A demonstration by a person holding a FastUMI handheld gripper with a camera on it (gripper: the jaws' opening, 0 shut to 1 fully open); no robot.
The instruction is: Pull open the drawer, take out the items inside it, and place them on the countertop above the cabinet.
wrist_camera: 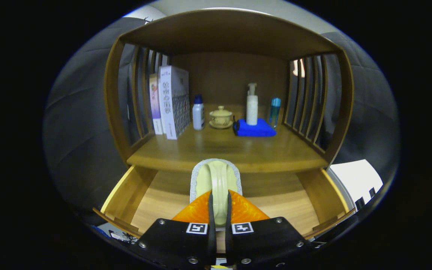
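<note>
The gripper (219, 210) has two black plates at bottom centre. Each carries silver screws (perhaps six visible) and one square black-and-white marker.

the front of the brown wooden bench (238, 153) lies bare. farther back stand two white boxes (171, 103), a white bottle (198, 112), a lidded cup (221, 117) and a folded blue cloth (254, 128) (pump bottle on it). the claw (219, 210) grips a pale-handled scrub brush (216, 180) above the open wooden drawer (276, 202).

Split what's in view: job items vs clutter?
Job:
- hand-held gripper, shut on the brush
- drawer, open
- countertop

Clutter, at the back of the countertop:
- boxes
- white bottle
- lidded cup
- blue cloth under a pump bottle
- blue bottle
</note>
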